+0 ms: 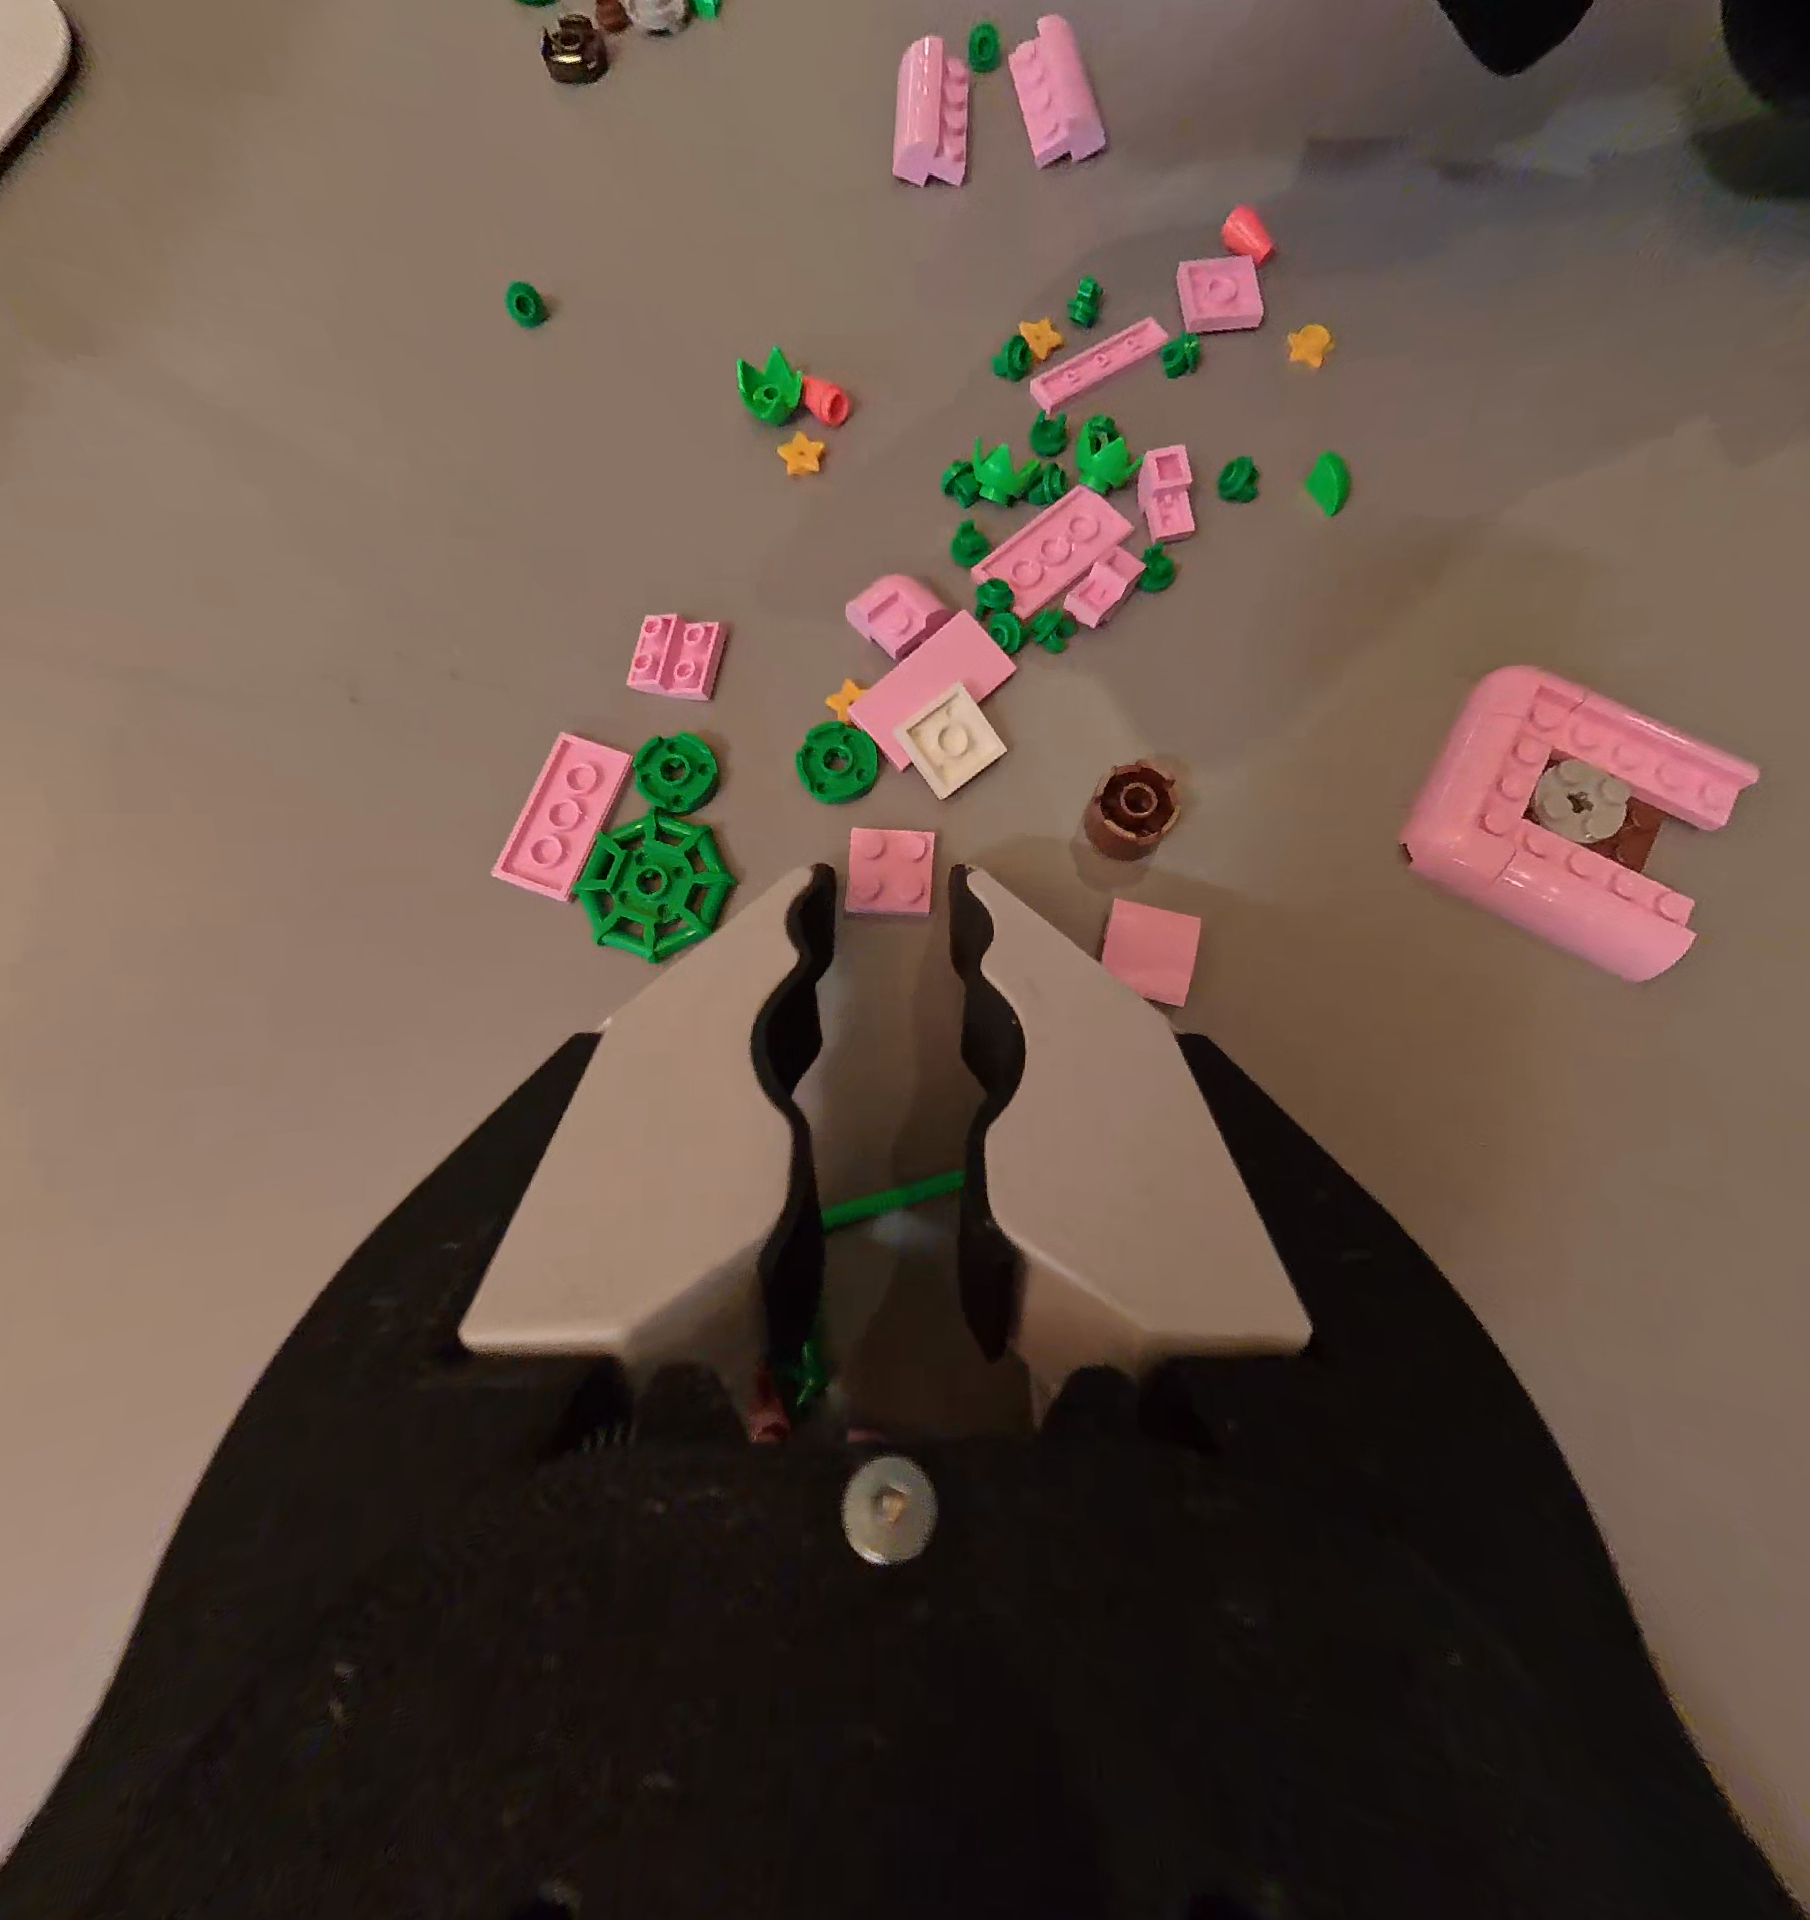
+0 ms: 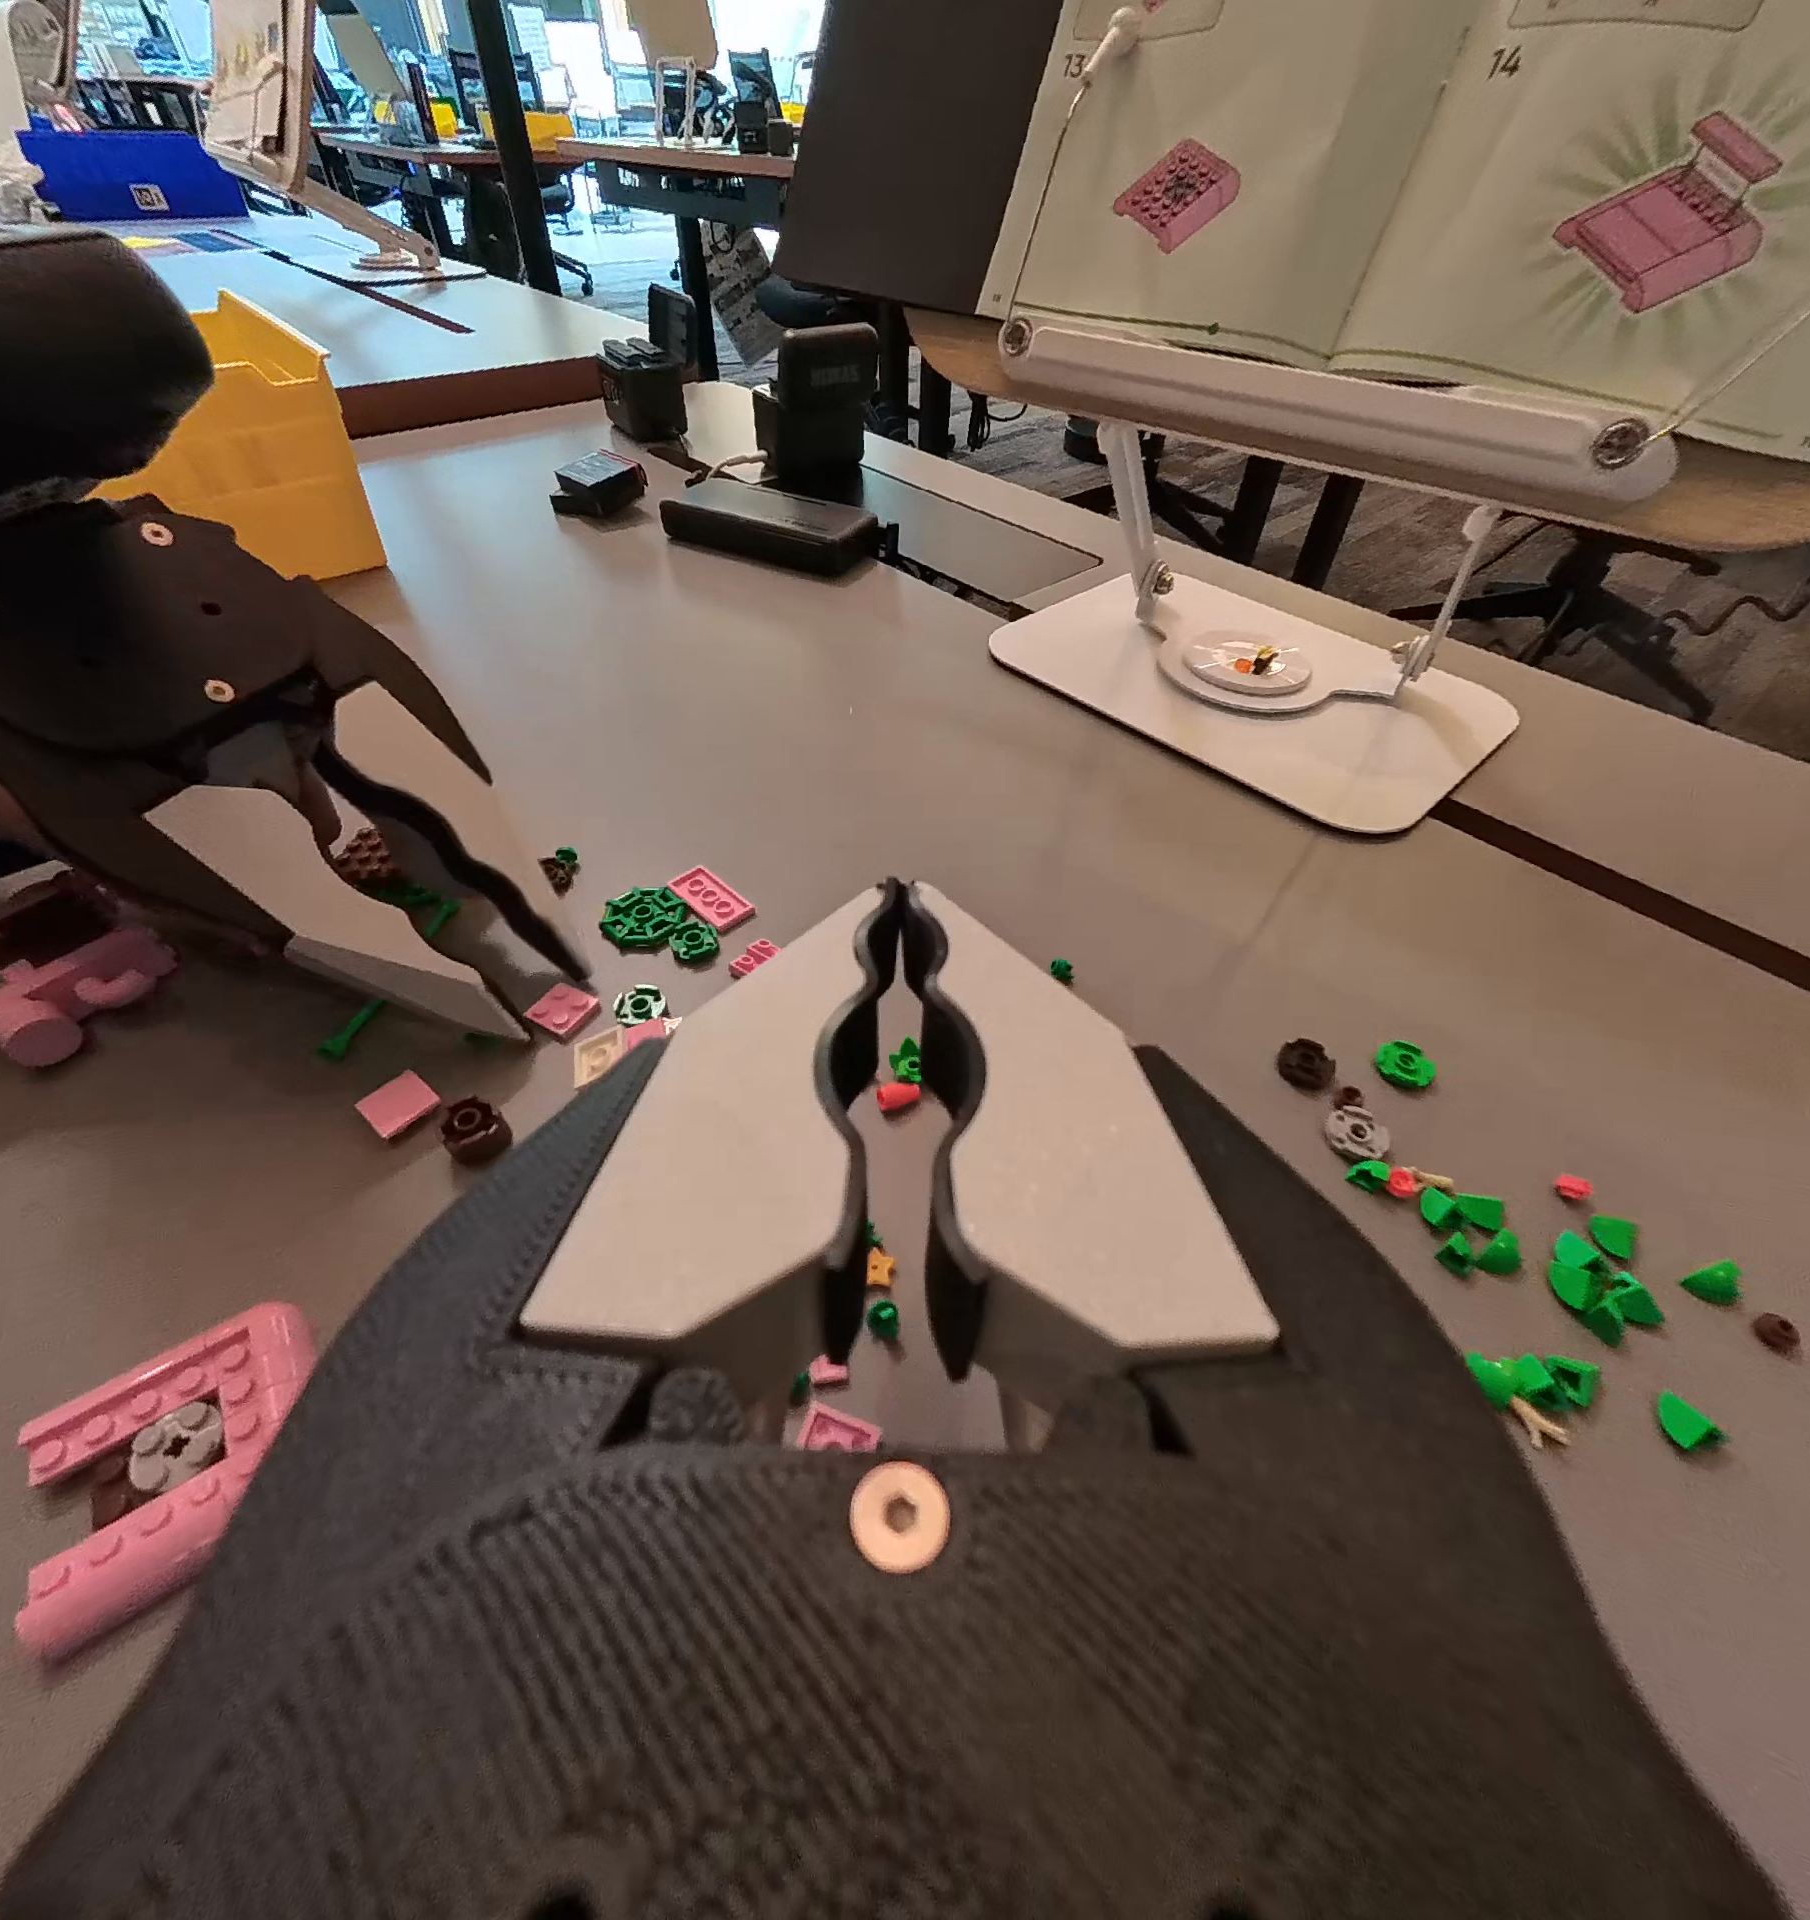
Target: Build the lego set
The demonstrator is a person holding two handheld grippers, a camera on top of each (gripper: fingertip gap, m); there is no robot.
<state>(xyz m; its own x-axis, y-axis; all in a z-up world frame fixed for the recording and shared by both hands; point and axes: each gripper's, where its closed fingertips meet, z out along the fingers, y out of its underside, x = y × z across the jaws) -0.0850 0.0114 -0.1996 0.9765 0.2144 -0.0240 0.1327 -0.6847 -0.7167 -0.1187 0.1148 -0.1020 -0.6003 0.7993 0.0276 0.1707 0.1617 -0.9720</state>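
Observation:
My left gripper (image 1: 893,885) is open, its tips low over the grey table on either side of a pink 2x2 plate (image 1: 888,871). The right wrist view shows the same left gripper (image 2: 539,1006) at the pink plate (image 2: 563,1010). My right gripper (image 2: 896,889) is shut and empty, held above the table. A pink U-shaped assembly (image 1: 1566,821) with a grey round piece and brown plate inside lies to the right; it also shows in the right wrist view (image 2: 153,1455). Loose pink and green pieces are scattered ahead.
A brown round brick (image 1: 1133,810), a pink smooth tile (image 1: 1150,951), a white 2x2 plate (image 1: 951,740) and a green web piece (image 1: 652,883) lie close by. An open instruction booklet (image 2: 1400,208) stands on a stand (image 2: 1296,748). A yellow bin (image 2: 277,457) stands behind, green slopes (image 2: 1587,1278) at right. Spacing between my two grippers at the tips: around 15 cm.

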